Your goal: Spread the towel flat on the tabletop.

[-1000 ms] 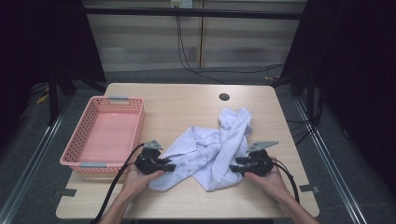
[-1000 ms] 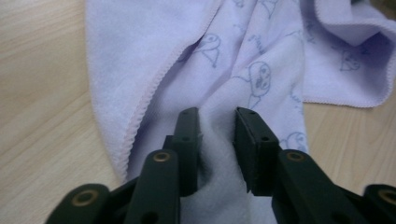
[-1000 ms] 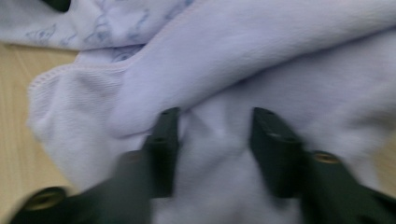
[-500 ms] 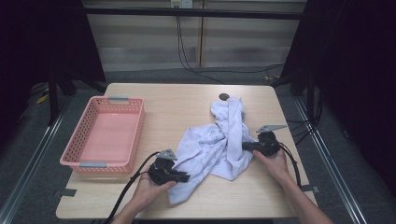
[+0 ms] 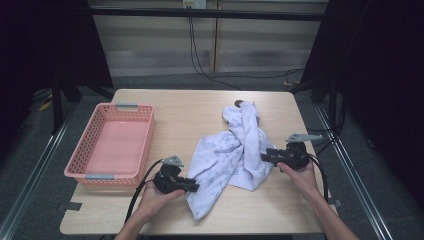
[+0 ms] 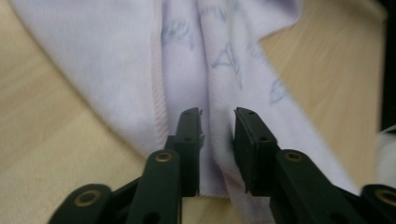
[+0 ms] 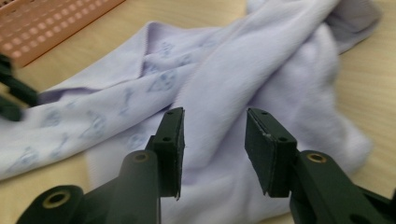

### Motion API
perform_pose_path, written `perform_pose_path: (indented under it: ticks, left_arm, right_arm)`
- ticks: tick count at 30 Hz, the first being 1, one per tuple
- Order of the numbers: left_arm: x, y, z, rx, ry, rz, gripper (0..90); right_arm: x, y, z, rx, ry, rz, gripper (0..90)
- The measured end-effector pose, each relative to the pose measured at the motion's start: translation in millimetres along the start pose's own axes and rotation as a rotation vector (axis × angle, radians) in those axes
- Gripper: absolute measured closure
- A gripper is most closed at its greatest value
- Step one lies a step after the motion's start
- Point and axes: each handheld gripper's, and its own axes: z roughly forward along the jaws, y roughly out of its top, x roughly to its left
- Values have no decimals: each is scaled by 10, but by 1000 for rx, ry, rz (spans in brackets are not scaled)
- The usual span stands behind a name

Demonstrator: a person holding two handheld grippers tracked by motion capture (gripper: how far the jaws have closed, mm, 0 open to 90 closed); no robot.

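The cloth [image 5: 235, 150] is one pale lilac piece with a faint printed pattern, lying rumpled across the middle of the counter [image 5: 200, 107], its far end bunched near the back edge and its near corner trailing toward the front. It looks light, soft and limp, likely terry or jersey: it will sag and fold wherever it is lifted, not slide as a sheet. The stitched hem [image 6: 159, 100] is probably the firmest place to take hold, close to a corner, one corner per claw.

The left claw [image 6: 217, 126] has just been opening; its jaws stand slightly apart with a fold of cloth between them, the pads not clearly pressing on it. The right claw [image 7: 212, 126] has also just been opening and is spread, hovering over the cloth's right side, holding nothing.

Count: one cloth, one pink basket [image 5: 80, 165] left of it with nothing in it, two claws.
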Motion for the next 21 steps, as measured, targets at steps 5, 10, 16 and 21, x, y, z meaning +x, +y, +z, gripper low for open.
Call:
perform_pose_path:
  ticks: [5, 10, 16, 21]
  left_arm:
    - [-57, 4, 60, 1, -7, 10, 879]
    - [-203, 85, 238, -1, -37, 18, 879]
    - [-423, 321, 586, 17, -82, 28, 852]
    - [-438, 376, 462, -15, -93, 66, 651]
  right_arm:
    - [239, -76, -97, 0, 48, -42, 561]
    - [434, -153, -118, 21, 97, -57, 568]
    - [547, -249, -119, 41, 129, -59, 579]
    - [680, -325, -136, 49, 175, -58, 636]
